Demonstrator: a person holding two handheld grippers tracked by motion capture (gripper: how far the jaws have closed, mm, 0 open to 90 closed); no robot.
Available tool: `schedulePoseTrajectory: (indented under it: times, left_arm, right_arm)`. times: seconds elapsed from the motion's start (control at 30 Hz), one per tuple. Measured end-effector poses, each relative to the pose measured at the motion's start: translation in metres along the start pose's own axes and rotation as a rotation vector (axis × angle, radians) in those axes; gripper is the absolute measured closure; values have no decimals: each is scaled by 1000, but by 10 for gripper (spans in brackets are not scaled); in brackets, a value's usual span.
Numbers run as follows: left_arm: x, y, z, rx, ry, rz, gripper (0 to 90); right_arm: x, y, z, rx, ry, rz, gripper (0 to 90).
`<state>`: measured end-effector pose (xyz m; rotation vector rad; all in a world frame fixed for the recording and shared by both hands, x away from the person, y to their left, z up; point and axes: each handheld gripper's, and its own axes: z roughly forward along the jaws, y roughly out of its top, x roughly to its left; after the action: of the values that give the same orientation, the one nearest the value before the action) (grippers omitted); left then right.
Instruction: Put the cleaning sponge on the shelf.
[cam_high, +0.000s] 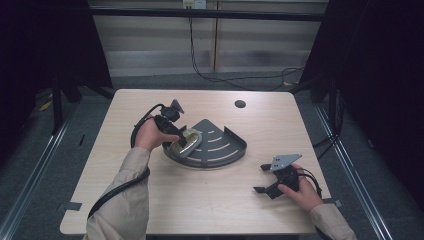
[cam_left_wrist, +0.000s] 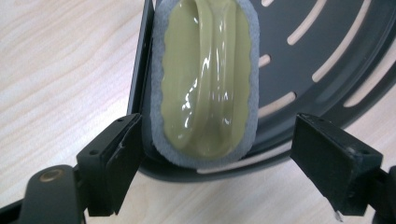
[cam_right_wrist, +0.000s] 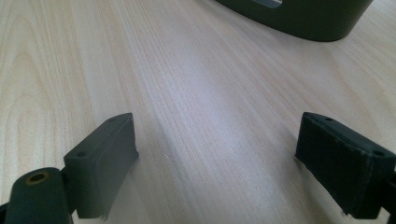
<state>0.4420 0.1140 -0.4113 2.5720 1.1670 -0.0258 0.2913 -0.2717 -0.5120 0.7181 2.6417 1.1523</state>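
- The left gripper (cam_high: 179, 136) is held out over the near-left edge of a dark quarter-round tray (cam_high: 227, 150), the person's left hand (cam_high: 149, 134) wrapped around its body and a thick cable (cam_high: 117, 187) looping back along the sleeve.
- Its jaws are spread wide; in the left gripper view (cam_left_wrist: 212, 154) they stand either side of the lower end of a scrubbing pad (cam_left_wrist: 205, 74), neither one clearly touching it, though the left jaw is just beside its grey edge.
- That scrubbing pad (cam_high: 186, 142) is an oval, olive-green glossy piece with a raised loop handle down its middle and a grey fuzzy rim; it lies straight ahead of the left gripper, inside the tray against the tray's straight side wall.
- Beyond the pad, to the right of the left gripper's line, the tray floor (cam_left_wrist: 327, 42) shows curved slots with pale wood visible through them.
- The right gripper (cam_high: 266, 178) sits low near the table (cam_high: 210, 205), well apart from the tray, with the right hand (cam_high: 300, 192) behind it and a grey three-cornered plate on top.
- Its jaws are also spread, with nothing but bare wood grain between them in the right gripper view (cam_right_wrist: 215, 154).
- Ahead of the right gripper and a little to its right, the tray's curved outer wall (cam_right_wrist: 303, 16) stands at the far edge.
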Motion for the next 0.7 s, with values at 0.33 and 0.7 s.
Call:
schedulePoseTrajectory:
  times: [0.33,0.7]
  left_arm:
    - [4,-25,-10,-16,-4,12,181]
    - [7,-51,-14,-40,-21,7,181]
  right_arm:
    - [0,0,0,0,0,-1,116]
    - [0,0,0,1,0,2,116]
